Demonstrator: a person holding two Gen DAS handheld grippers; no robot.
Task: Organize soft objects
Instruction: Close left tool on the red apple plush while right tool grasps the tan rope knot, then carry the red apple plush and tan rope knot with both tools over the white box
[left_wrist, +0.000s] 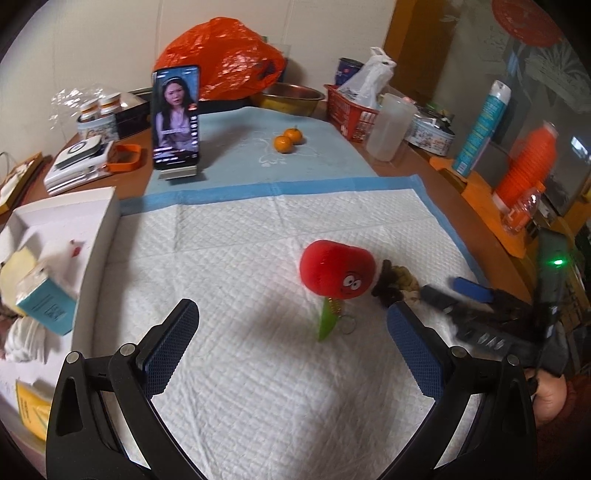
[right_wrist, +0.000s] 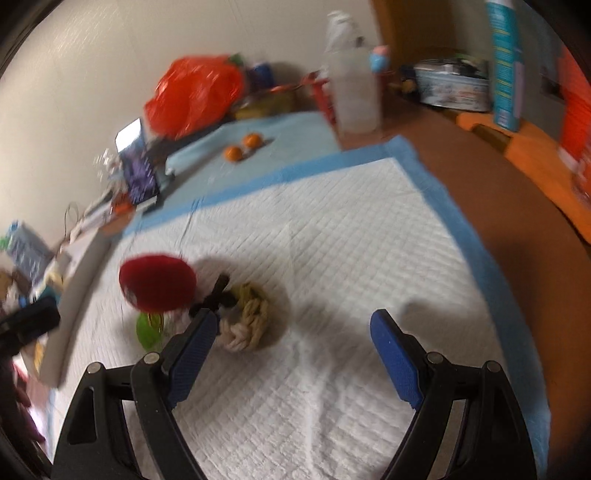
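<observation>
A red plush toy with a cartoon face (left_wrist: 338, 269) stands on a spring and green leaf on the white quilted pad (left_wrist: 240, 280). A knotted rope toy (left_wrist: 397, 282) lies just right of it. My left gripper (left_wrist: 291, 328) is open and empty, hovering in front of the plush. My right gripper (right_wrist: 295, 332) is open and empty, with its left finger close to the rope toy (right_wrist: 245, 317) and the red plush (right_wrist: 157, 282) to the left. The right gripper also shows in the left wrist view (left_wrist: 458, 291), beside the rope toy.
A white box (left_wrist: 55, 258) at the left holds soft items and a teal carton. Behind the pad are a phone on a stand (left_wrist: 175, 118), two oranges (left_wrist: 288, 139), an orange bag (left_wrist: 221, 59), a red basket (left_wrist: 351, 110), a plastic jug (left_wrist: 389, 127) and a spray can (left_wrist: 480, 129).
</observation>
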